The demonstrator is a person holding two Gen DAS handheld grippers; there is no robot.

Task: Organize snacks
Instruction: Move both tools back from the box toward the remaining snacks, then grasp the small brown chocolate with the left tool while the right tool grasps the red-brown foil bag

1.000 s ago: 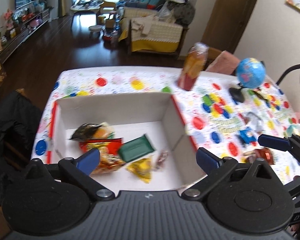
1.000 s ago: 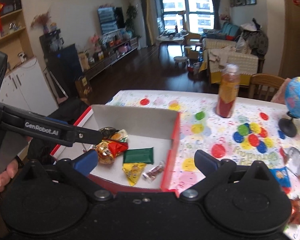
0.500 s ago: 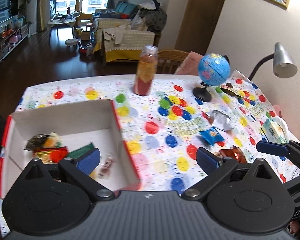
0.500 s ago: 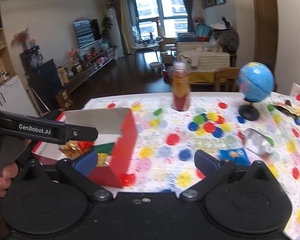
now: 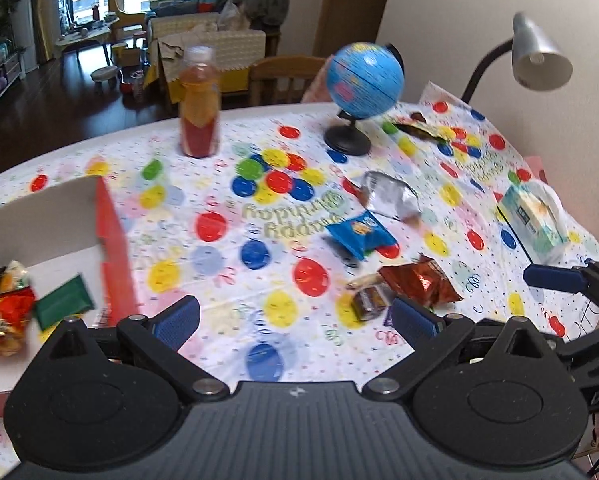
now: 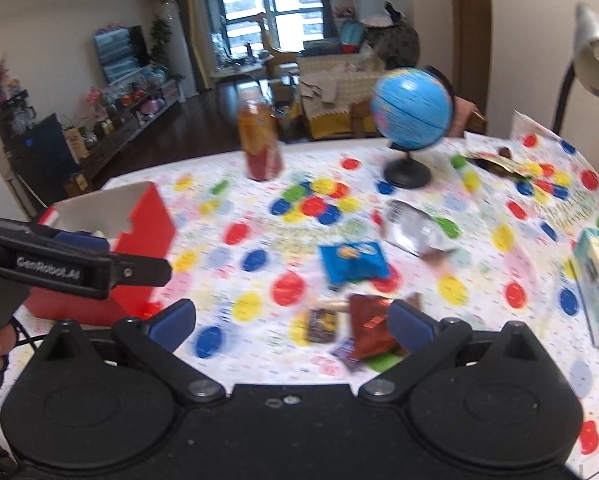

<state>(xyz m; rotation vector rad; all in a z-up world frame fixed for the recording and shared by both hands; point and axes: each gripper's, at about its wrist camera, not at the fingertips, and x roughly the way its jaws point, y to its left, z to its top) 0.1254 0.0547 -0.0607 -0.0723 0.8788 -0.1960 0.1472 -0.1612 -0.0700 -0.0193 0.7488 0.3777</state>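
Both hand-held grippers are empty with their blue-padded fingers spread wide apart. The left hand-held gripper [image 5: 295,316] fills the bottom of its own view, and the right hand-held gripper [image 6: 291,318] does the same in its view, both hovering above a counter [image 5: 227,276] covered in a balloon-print cloth. At the lower right of the left view, just ahead of the right-hand finger, lies a cluster of loose snacks: a red-brown foil packet [image 5: 419,282] and a small dark wrapped candy [image 5: 369,300] beside it. Above them in the frame sit a blue snack bag [image 5: 361,234] and a silver foil packet [image 5: 389,198]. The red-sided box [image 5: 111,248] at the left edge holds several packets already, among them a green one [image 5: 61,306]. The step in hand appears to be reaching for another loose snack. Next, one gripper likely needs lowering around the nearest packet, closing, then carrying it leftward to the box.
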